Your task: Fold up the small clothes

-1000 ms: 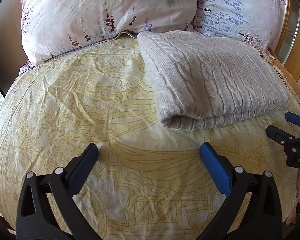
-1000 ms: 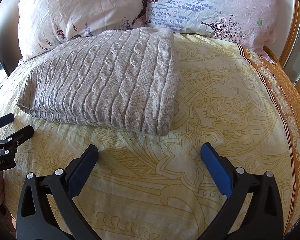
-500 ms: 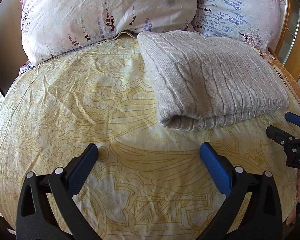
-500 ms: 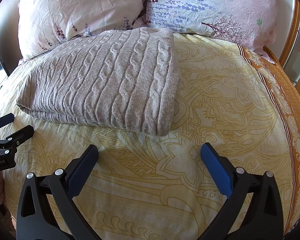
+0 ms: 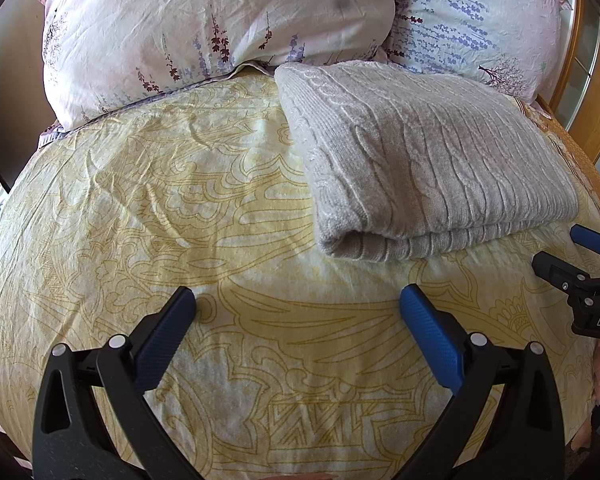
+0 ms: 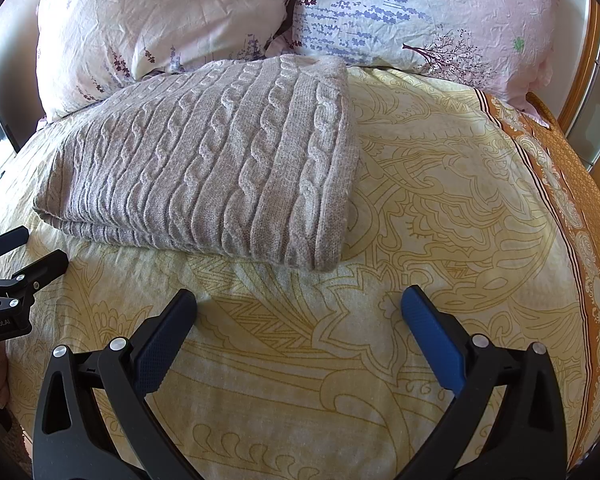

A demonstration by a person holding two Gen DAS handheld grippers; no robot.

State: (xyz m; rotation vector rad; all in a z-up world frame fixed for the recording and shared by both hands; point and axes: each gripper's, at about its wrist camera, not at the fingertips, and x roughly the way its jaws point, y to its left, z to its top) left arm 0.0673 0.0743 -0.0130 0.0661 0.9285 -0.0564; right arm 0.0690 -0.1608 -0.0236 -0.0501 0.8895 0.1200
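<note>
A grey cable-knit sweater (image 5: 416, 156) lies folded into a thick rectangle on the yellow patterned bedspread (image 5: 140, 216); it also shows in the right wrist view (image 6: 212, 164). My left gripper (image 5: 298, 312) is open and empty, hovering over the bedspread just in front of the sweater's near left corner. My right gripper (image 6: 300, 312) is open and empty, in front of the sweater's near right corner. Each gripper shows at the edge of the other's view, the right one (image 5: 580, 264) and the left one (image 6: 16, 264).
Two floral pillows (image 5: 204, 28) (image 6: 420, 20) lean at the head of the bed behind the sweater. A wooden bed frame (image 6: 584, 64) runs along the right. An orange border strip (image 6: 580, 184) edges the bedspread on the right.
</note>
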